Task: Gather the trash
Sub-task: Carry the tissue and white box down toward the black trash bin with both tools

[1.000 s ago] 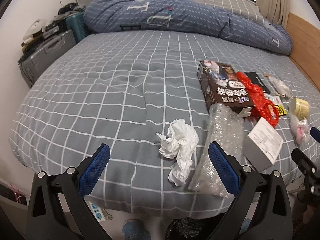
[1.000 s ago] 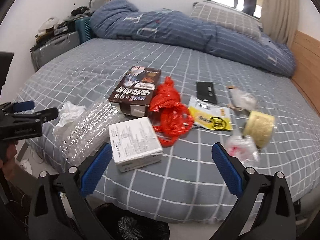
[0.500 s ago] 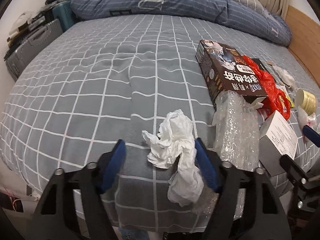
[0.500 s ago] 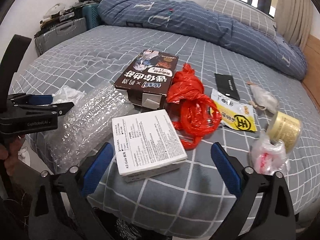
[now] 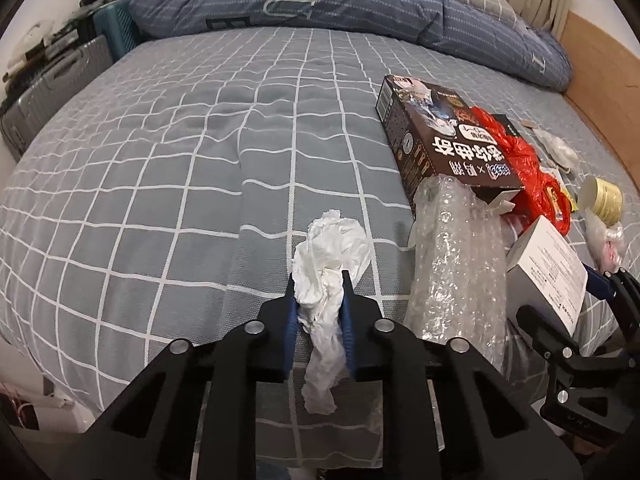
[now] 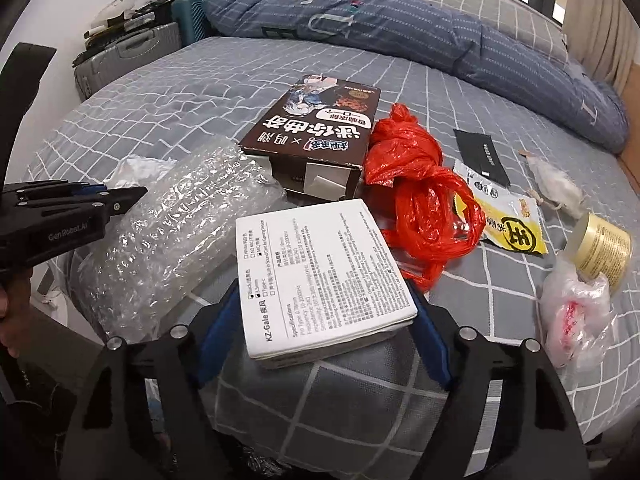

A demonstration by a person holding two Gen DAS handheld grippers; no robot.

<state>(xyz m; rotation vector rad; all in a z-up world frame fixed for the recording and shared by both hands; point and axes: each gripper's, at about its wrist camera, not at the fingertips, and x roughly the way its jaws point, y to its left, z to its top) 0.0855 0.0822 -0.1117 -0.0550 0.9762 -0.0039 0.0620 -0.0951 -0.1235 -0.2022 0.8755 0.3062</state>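
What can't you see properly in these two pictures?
- Tissue: in the right wrist view it is mostly hidden behind the bubble wrap.
- White box: in the left wrist view the right tongs cover part of it. In the right wrist view, whether those tongs touch its sides cannot be told.
- Floor by the bed: hidden behind the tongs' black frames in both views.
- Black packet: print too small to read.
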